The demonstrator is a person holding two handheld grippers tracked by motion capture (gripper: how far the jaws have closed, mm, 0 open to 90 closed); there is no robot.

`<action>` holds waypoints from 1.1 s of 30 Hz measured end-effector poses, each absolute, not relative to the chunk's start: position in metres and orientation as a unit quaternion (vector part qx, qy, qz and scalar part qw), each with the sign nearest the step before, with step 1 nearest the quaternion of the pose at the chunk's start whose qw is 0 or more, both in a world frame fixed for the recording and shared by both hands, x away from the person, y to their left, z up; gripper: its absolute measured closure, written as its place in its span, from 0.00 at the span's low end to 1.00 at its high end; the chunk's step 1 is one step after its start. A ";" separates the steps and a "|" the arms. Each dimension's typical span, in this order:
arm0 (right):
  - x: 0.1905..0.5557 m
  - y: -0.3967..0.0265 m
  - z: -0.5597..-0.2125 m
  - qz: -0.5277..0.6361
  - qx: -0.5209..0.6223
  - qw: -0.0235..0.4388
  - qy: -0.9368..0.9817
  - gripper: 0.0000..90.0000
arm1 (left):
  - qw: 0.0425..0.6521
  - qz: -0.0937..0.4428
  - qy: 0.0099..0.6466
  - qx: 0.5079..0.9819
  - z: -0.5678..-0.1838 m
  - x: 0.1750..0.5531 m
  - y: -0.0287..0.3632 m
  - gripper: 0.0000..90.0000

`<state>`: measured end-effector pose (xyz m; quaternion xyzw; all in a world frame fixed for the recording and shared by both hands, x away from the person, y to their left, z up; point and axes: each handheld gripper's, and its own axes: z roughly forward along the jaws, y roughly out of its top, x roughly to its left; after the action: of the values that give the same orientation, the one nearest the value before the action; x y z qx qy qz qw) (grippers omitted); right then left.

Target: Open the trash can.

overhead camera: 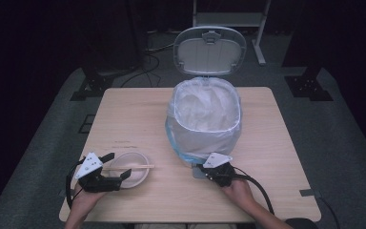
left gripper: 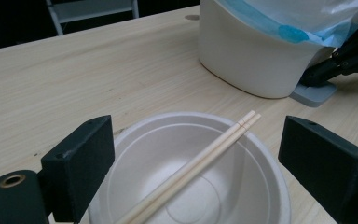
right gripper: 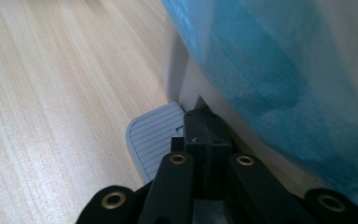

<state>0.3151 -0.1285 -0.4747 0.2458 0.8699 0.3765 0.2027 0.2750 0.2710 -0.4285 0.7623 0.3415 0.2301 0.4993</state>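
Pressing on the grey pedal (right gripper: 151, 135) at the near foot of the white bin (overhead camera: 205, 138), the right tool (overhead camera: 208, 169) had its jaws together with nothing between them, tips resting on the ribbed pedal plate. The bin stood near the middle of the bench (overhead camera: 124, 114), its lid (overhead camera: 209, 50) tipped up at the far side and a pale liner bag (overhead camera: 205, 107) with a blue edge draped over the rim. Well to the left, close to the near edge, sat a white disposable bowl (overhead camera: 132, 174) with a pair of wooden chopsticks (overhead camera: 128, 167) lying across it. The left tool (overhead camera: 110, 169) hovered at the bowl's near left side, jaws apart on either side of the rim and not touching it as far as I could see.

From where I stood, the risk looked twofold. The closed jaws could slide off the small pedal, and the lid would drop before anything reached the bag. The chopsticks lay loose on the bowl, so a tilted or hurried lift would likely roll them off onto the bench. The thin bowl wall might also buckle under a hard squeeze.
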 end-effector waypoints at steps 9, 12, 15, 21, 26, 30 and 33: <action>0.316 -0.129 -0.475 0.374 0.242 0.205 0.872 1.00 | 0.479 0.224 0.318 0.787 -0.420 0.283 0.270 0.11; 0.316 -0.129 -0.475 0.374 0.241 0.205 0.872 1.00 | 0.466 0.216 0.300 0.804 -0.416 0.288 0.271 0.11; 0.316 -0.129 -0.475 0.374 0.240 0.205 0.872 1.00 | 0.446 0.203 0.280 0.825 -0.413 0.294 0.272 0.15; 0.316 -0.130 -0.475 0.371 0.234 0.209 0.874 1.00 | 0.414 0.183 0.252 0.855 -0.415 0.306 0.272 0.21; 0.316 -0.130 -0.475 0.372 0.234 0.209 0.874 1.00 | 0.378 0.155 0.232 0.883 -0.417 0.315 0.273 0.26; 0.316 -0.130 -0.475 0.372 0.233 0.210 0.874 1.00 | 0.342 0.138 0.210 0.905 -0.420 0.320 0.272 0.39; 0.316 -0.130 -0.475 0.372 0.233 0.210 0.874 1.00 | 0.323 0.125 0.204 0.915 -0.421 0.322 0.270 0.45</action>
<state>0.3164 -0.1304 -0.4749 0.2329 0.8736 0.3723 0.2099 0.3222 0.2702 -0.4207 0.9155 0.2043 0.1248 0.3235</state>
